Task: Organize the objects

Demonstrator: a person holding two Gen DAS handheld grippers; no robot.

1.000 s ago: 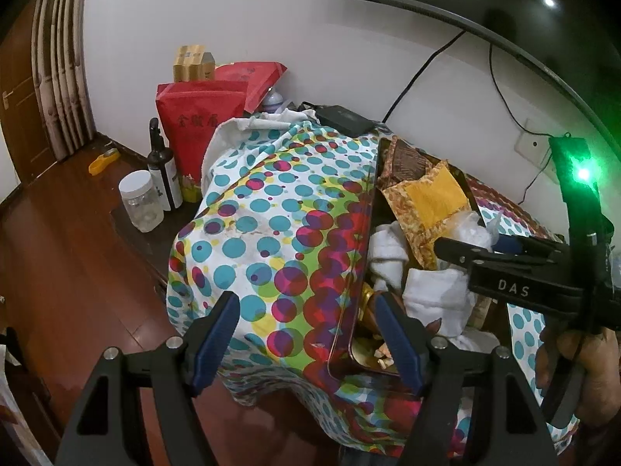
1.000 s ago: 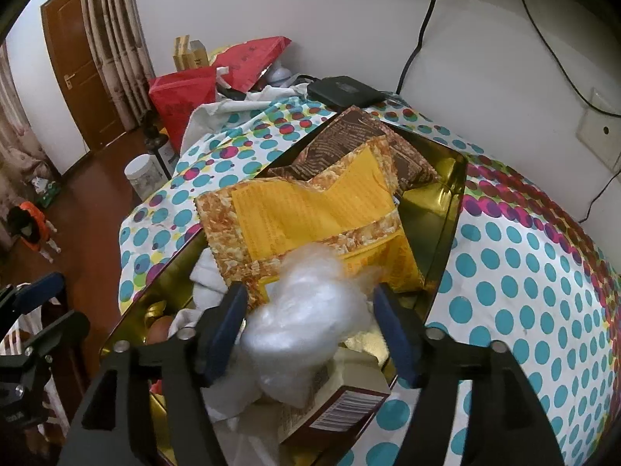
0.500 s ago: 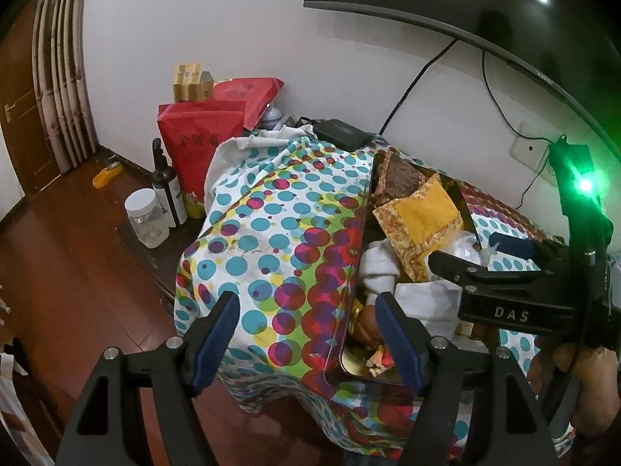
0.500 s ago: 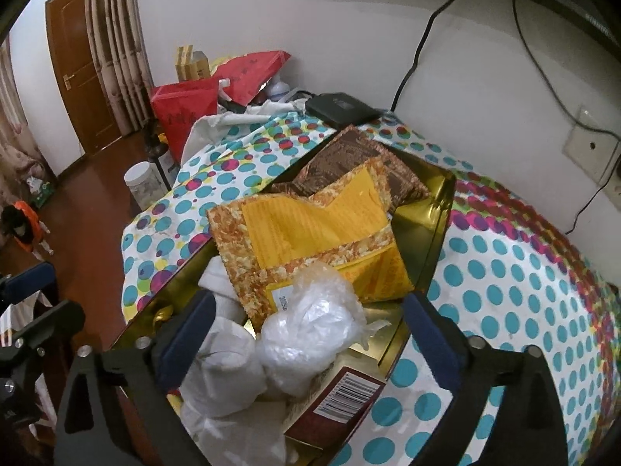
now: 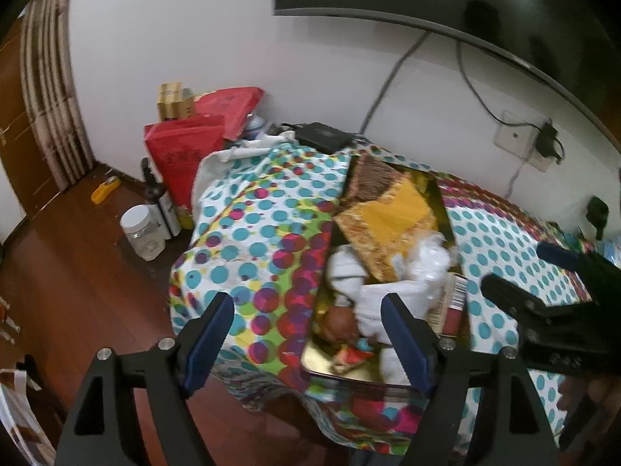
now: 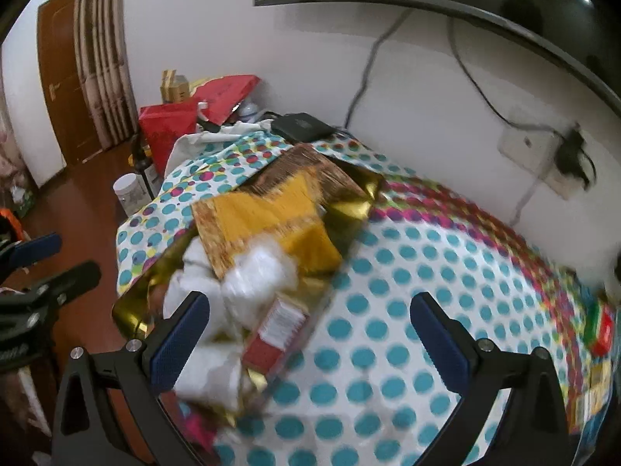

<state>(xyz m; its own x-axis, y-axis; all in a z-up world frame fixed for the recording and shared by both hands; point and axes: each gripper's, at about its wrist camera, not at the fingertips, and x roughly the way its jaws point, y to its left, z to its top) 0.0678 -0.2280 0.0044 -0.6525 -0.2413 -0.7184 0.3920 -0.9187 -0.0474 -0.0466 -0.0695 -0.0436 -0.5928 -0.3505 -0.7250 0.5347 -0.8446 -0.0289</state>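
The left gripper (image 5: 306, 334) hangs with its jaws spread wide and nothing between them, above the near end of a gold tray (image 5: 345, 371) that sits on a bench covered with a dotted cloth (image 5: 256, 240). Its right finger overlaps the tray's near end in the view; its left finger hangs over the cloth.

The right gripper (image 6: 310, 330) also has its jaws wide apart and empty, over the dotted cloth just to the right of the tray (image 6: 128, 316); its left finger overlaps the tray's white bundles. This view is blurred.

In the tray lie a crumpled clear plastic bag (image 6: 260, 275), white wrapped bundles (image 5: 349, 272), a red box with a barcode (image 6: 277, 334) at the right rim, and a yellow packet (image 5: 392, 225) resting partly on the bundles, with a brown packet (image 5: 372, 176) beyond it at the far end. A round brown item (image 5: 337, 320) lies near the front of the tray.

Beyond the tray, a black box (image 5: 322, 136) sits at the wall. Left of the bench stand a red bag (image 5: 182, 163), a dark bottle (image 5: 157, 202) and a clear jar with a white lid (image 5: 141, 231).
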